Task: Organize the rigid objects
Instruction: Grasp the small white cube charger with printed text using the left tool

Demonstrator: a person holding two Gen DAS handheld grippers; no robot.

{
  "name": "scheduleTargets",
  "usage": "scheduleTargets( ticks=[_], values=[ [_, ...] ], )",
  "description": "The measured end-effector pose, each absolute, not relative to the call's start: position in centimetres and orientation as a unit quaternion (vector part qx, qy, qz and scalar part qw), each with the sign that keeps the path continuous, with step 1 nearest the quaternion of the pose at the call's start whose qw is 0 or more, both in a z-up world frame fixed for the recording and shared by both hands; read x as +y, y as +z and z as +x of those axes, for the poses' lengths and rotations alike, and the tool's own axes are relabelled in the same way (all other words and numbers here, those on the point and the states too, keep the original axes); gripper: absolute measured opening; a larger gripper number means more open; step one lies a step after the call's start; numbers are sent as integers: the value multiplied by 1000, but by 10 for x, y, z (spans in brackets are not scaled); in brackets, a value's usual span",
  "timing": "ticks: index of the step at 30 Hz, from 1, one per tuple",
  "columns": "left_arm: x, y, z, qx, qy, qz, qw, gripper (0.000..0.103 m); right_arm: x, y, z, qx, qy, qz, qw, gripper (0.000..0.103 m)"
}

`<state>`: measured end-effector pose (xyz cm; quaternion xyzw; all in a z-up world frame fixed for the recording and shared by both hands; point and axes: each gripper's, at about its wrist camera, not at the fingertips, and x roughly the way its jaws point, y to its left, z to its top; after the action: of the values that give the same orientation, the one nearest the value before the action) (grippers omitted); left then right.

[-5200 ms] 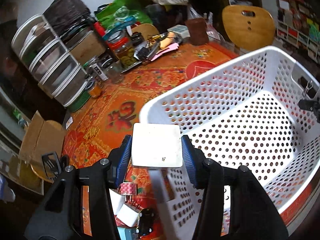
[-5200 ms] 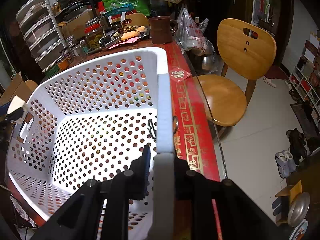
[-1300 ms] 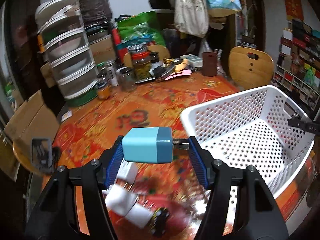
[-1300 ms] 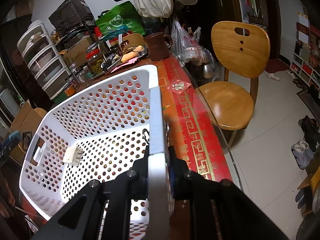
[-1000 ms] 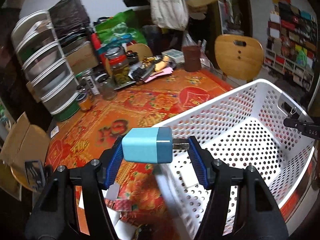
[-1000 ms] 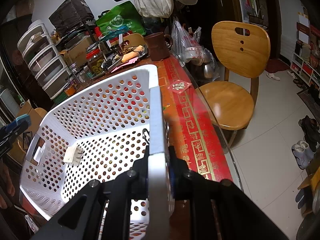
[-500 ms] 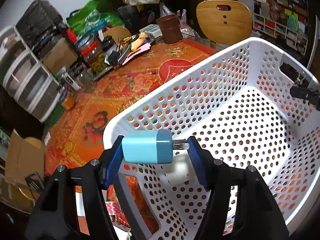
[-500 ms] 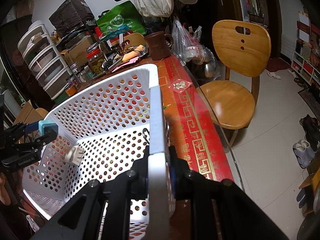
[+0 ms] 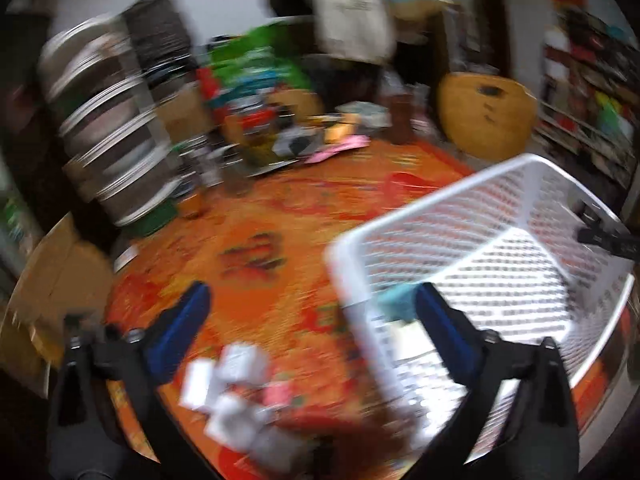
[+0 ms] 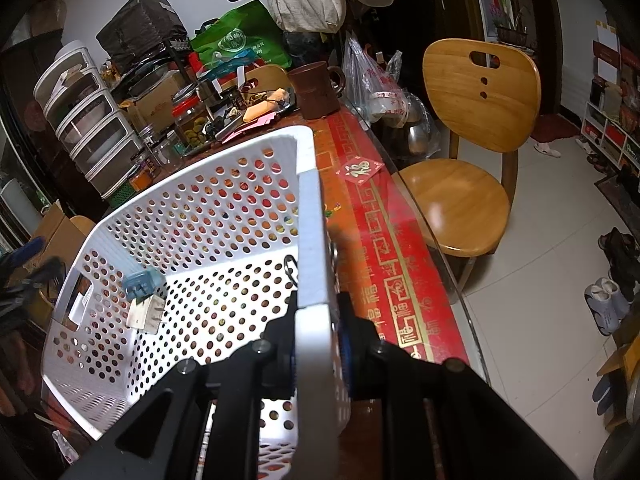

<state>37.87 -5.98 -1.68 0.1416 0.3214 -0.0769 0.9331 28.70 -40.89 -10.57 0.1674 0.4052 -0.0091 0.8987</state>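
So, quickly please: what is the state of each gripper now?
Left gripper: jaws opening, nothing between them.
Right gripper: closed on the white basket rim.

Blue charger (image 10: 141,282): half a second ago clamped in the left claw (image 9: 308,312); now released, inside the white basket (image 10: 224,216), just above the white charger (image 10: 146,314).
Left claw: jaws opening, nothing between them; no longer over the basket interior, now straddling its near corner, above the white items (image 9: 236,396) on the table (image 9: 260,220). Left view now blurred.
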Motion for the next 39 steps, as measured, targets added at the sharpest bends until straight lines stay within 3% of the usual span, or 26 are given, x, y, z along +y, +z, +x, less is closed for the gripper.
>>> scheduleTargets(
  ticks=[7,15,18,24,26,39],
  values=[
    [87,-80,412,420,23,41,906,102,-408,-105,287,406,-7,166,898,16],
    [103,-139,434,465,10,35,884,99,-409,-105,287,409,-8,169,897,17],
    [98,-152,438,477,13,47,878,77,-409,-106,286,409,-9,171,897,17],
    [98,-169,453,492,6,32,870,57,-408,-105,286,408,-10,166,898,17],
    [98,-173,456,494,2,28,869,27,-408,-105,286,409,-10,166,897,17],
    [93,-173,460,476,25,64,877,25,-407,-105,287,409,-7,165,898,18]
  ],
)
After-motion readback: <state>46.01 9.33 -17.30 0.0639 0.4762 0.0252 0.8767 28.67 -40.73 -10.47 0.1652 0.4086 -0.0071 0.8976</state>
